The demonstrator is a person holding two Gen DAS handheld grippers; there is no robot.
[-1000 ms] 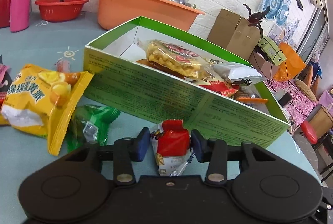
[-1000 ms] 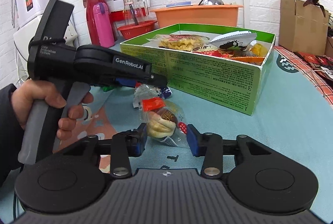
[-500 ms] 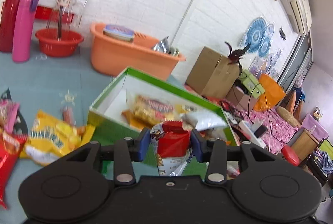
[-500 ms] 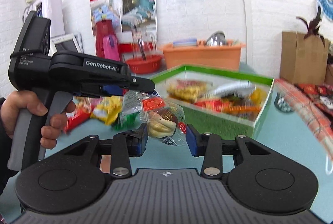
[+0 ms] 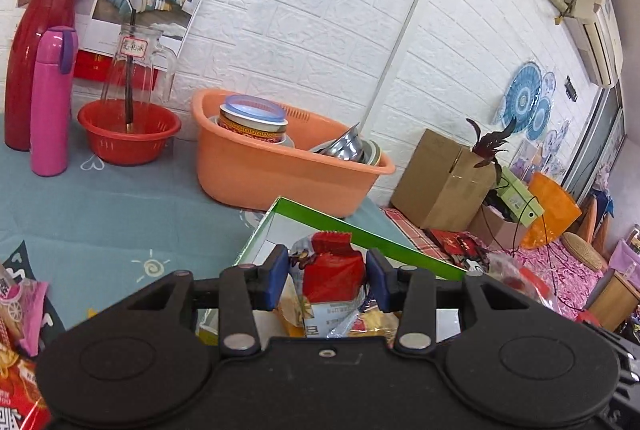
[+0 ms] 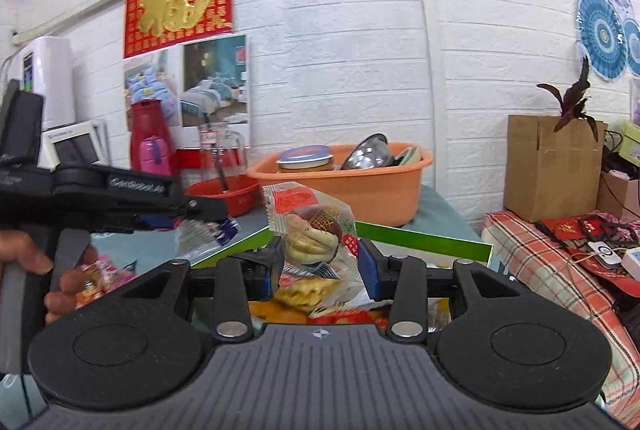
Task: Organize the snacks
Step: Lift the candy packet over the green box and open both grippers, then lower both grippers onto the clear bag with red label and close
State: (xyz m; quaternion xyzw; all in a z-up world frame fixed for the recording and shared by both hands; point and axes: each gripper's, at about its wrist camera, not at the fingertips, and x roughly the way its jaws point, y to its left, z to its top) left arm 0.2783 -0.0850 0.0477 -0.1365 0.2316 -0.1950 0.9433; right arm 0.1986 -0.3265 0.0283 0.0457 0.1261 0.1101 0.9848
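Observation:
My left gripper (image 5: 327, 280) is shut on a small red and white snack packet (image 5: 330, 278), held in the air over the near end of the green snack box (image 5: 360, 228). In the right wrist view my right gripper (image 6: 320, 266) is shut on a clear-wrapped pastry packet (image 6: 314, 226), also lifted above the green box (image 6: 420, 238), whose inside holds several snack bags (image 6: 308, 290). The left gripper (image 6: 212, 228) shows at the left of that view, a hand (image 6: 60, 282) around its handle.
An orange basin (image 5: 280, 166) with a tin and metal bowls stands just behind the box. A red bowl (image 5: 128, 130), glass jug, pink flask (image 5: 50, 102) and red thermos (image 5: 36, 58) line the back left. Loose snack bags (image 5: 20, 314) lie at the left. A cardboard box (image 5: 440, 182) sits beyond.
Both grippers have risen with their packets and tilted up, moving from the table in front of the green box to above it. The box now sits low in both views.

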